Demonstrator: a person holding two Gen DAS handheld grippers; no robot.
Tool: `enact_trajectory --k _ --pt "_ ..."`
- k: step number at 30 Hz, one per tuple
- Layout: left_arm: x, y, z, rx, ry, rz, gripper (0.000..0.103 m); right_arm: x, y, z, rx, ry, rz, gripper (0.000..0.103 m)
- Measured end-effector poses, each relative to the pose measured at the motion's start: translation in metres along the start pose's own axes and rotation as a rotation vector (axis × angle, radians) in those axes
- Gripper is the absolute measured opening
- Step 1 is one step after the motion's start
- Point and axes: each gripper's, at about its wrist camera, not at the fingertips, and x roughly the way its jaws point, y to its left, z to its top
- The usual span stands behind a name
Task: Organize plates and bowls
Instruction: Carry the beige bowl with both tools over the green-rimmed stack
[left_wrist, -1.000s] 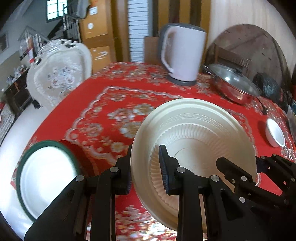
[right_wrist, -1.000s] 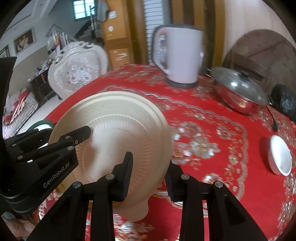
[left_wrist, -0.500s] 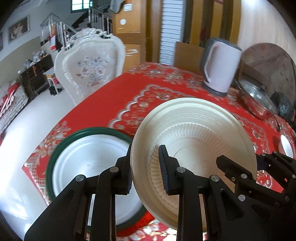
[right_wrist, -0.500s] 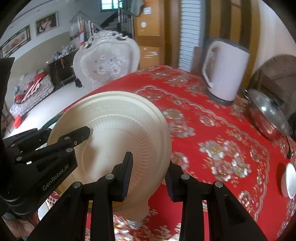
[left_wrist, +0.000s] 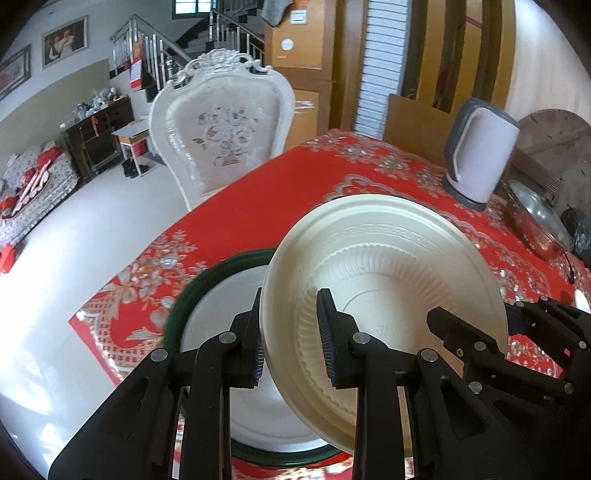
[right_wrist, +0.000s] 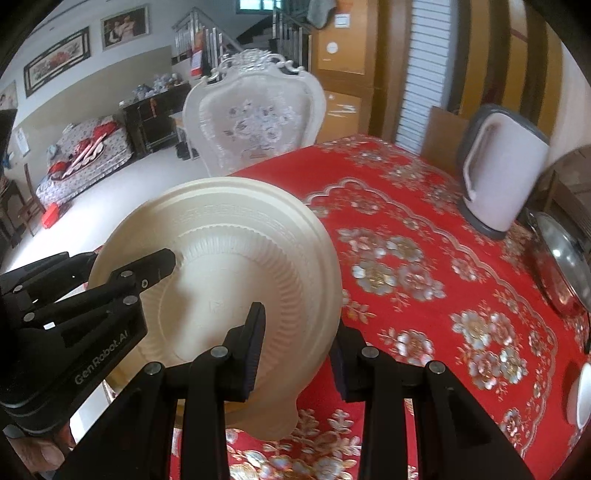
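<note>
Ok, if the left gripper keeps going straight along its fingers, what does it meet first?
The left gripper is already clamped on the cream plate's rim. Beyond that, the line probably drops to the green-rimmed plate on the red tablecloth; depth is unclear.

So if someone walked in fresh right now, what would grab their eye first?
The cream bowl, held tilted over the table with both grippers clamped on its rim, left gripper and right gripper. Next, the green-rimmed plate just beneath it on the red tablecloth.
</note>
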Motion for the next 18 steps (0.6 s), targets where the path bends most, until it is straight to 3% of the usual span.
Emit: enact_trajectory --k 18 --pt "0.017 0.047 -0.023 -0.048 0.051 0.05 0.025 0.033 0.05 0.001 -0.104 0.078 0.015 0.034"
